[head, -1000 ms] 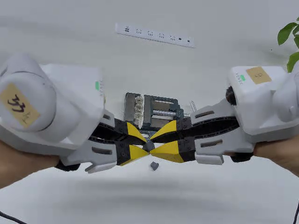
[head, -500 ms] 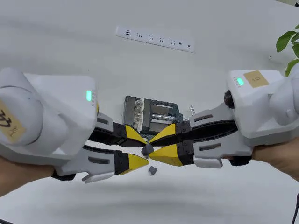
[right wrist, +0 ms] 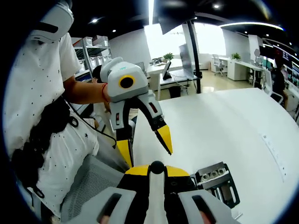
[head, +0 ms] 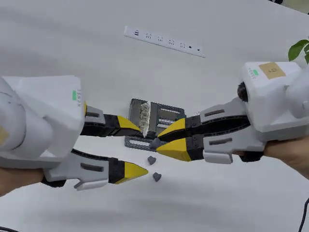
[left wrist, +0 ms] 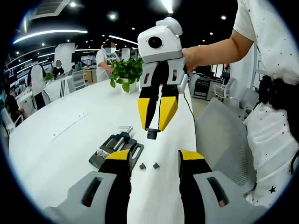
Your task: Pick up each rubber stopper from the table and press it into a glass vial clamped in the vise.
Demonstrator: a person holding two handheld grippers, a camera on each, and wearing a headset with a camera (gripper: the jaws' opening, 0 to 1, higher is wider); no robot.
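Note:
My right gripper [head: 159,141] comes in from the right and is shut on a dark grey rubber stopper [head: 155,143], just above the near edge of the vise [head: 166,112]. The same stopper [right wrist: 156,167] sits between its tips in the right gripper view, and as stopper [left wrist: 152,134] in the left gripper view. My left gripper [head: 140,148] stands wide open at the left, its jaws above and below the stopper without touching it. Clear glass vials [head: 144,115] stand clamped in the vise. Two more stoppers [head: 151,160] [head: 157,177] lie on the table in front of it.
A white power strip [head: 161,41] lies at the back of the white table [head: 231,203]. Green plant leaves [head: 299,48] show at the right edge. The vise screw handle [head: 199,112] sticks out to the right. People stand far off in the room.
The left gripper has let go of the stopper, opened wide and drawn back to the left. The right gripper keeps the stopper, held close by the vise.

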